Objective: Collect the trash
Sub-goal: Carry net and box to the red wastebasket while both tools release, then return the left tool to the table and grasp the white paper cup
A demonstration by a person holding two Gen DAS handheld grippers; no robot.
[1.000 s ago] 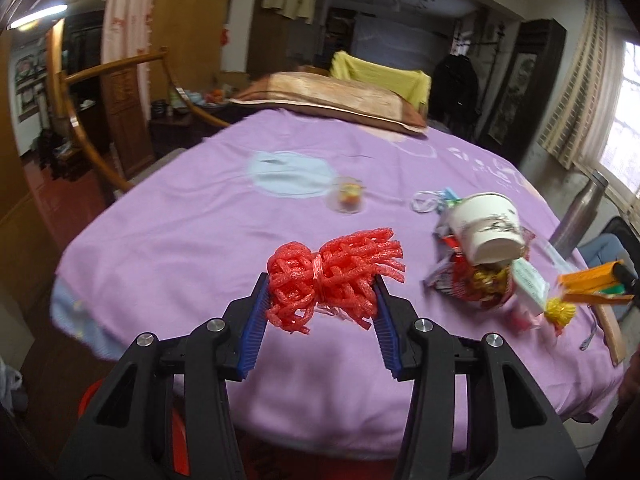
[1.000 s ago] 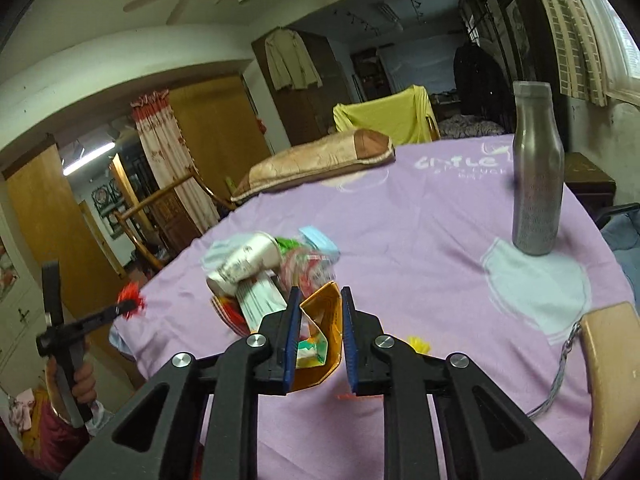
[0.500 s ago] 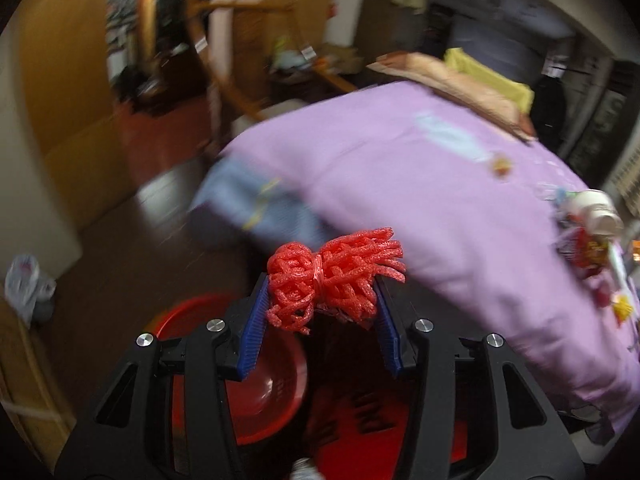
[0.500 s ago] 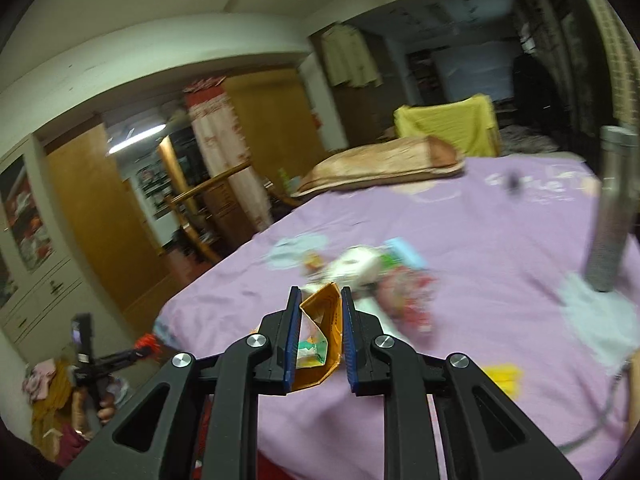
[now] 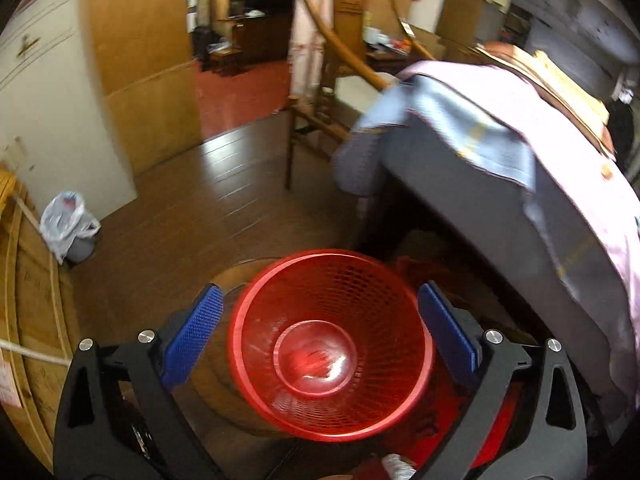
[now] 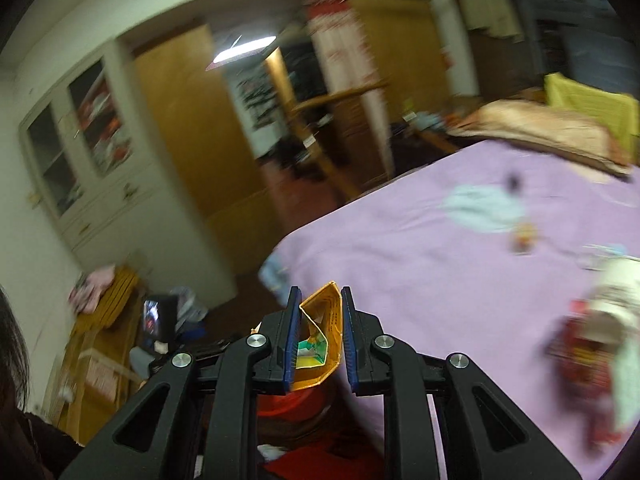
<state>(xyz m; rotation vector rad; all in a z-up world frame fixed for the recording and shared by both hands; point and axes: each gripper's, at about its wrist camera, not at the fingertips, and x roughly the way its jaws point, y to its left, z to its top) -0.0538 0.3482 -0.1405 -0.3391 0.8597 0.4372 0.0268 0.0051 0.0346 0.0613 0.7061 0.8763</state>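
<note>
The right gripper (image 6: 319, 334), clamped flat on the light, crushable orange carton (image 6: 322, 330), holds well; the left gripper (image 5: 320, 336) is opening empty over the red basket (image 5: 332, 344).

Basket on the floor beside the table

The basket (image 5: 332, 344) sits on the floor (image 5: 192, 216) left of the table (image 5: 520, 184); a chair (image 5: 320, 92) stands behind it, and a bagged bin (image 5: 70, 224) sits far left.

Dim indoor light, ceiling lamp (image 6: 244, 50) glaring; both fisheye views smeared, probably motion blur
</note>
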